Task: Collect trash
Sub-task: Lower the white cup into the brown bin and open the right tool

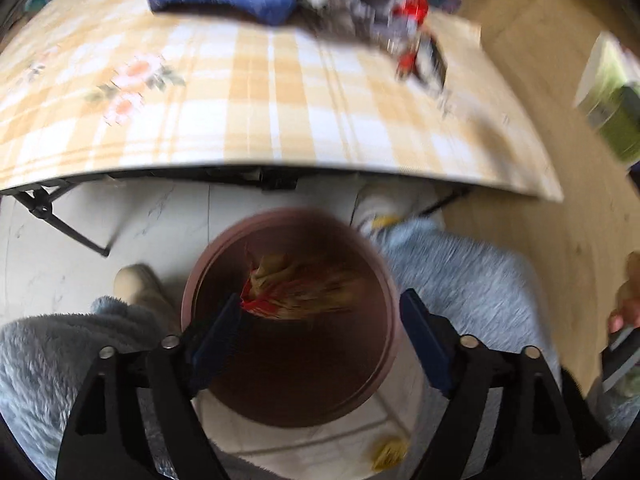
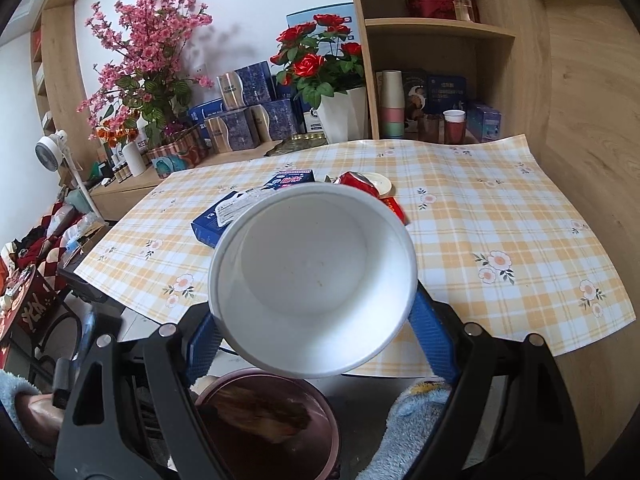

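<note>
The table [image 2: 500, 208], filling the middle of the right wrist view, is still carrying trash: a blue box [image 2: 208, 228], a red wrapper [image 2: 394, 208] and some papers behind the bowl. So, in my judgement, the task is only partly done.

The bin [image 1: 384, 280], at the lower centre of the left wrist view, is standing on the floor between the person's knees. A red-and-tan wrapper [image 1: 288, 288] is lying blurred inside its mouth, free of the pads.

The left gripper [image 1: 320, 340] is standing open above the bin, holding nothing.

The right gripper [image 2: 316, 344] is clamping a white bowl [image 2: 312, 276] over the bin edge; this piece is still waiting to go in.
</note>
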{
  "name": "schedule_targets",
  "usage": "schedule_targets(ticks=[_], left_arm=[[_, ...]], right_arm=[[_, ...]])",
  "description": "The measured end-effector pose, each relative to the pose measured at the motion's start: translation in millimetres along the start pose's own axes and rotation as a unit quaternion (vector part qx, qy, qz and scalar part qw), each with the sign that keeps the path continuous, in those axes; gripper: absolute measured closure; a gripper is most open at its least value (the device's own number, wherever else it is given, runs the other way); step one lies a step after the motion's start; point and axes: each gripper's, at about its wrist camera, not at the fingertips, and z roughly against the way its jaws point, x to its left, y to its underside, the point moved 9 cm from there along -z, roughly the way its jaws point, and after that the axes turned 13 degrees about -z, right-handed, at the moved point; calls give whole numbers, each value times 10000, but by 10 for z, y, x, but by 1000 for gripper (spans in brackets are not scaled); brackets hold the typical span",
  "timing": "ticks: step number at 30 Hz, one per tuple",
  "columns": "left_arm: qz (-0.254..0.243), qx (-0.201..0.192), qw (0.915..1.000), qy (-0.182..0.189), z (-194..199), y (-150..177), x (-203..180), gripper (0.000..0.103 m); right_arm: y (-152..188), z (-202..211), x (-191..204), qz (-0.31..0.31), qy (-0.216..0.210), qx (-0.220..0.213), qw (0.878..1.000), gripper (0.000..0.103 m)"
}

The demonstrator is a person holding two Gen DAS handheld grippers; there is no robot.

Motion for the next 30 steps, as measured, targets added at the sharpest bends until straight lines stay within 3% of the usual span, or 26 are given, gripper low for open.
schedule_targets(ticks=[3, 5, 7, 11, 15, 18, 23, 30], left_arm=[[161, -605, 9976, -288, 315, -86, 109, 16], [328, -1103, 9919, -545, 603, -129, 211, 6], [364, -1518, 9830, -967, 897, -144, 330, 6], [319, -2073, 9598, -1866, 1358, -117, 563, 6], [200, -2413, 9297, -2776, 1633, -7, 773, 6], [160, -2417, 9186, -3122, 1661, 74, 882, 6], [569, -2345, 9189, -3120, 1605, 126, 1065, 6], [379, -2307, 9222, -3081, 1534, 128, 982, 6]], right_arm=[[34, -13, 12, 24, -1, 48, 10000, 21], [82, -24, 53, 49, -41, 111, 9999, 21], [151, -37, 100, 116, -62, 172, 9998, 20], [335, -128, 136, 226, -19, 419, 9989, 20], [553, -222, 221, 311, -59, 716, 9969, 20], [776, -304, 311, 485, -88, 952, 9942, 20], [1192, -539, 424, 778, -47, 1439, 9865, 20], [1469, -673, 506, 872, -45, 1863, 9786, 19]])
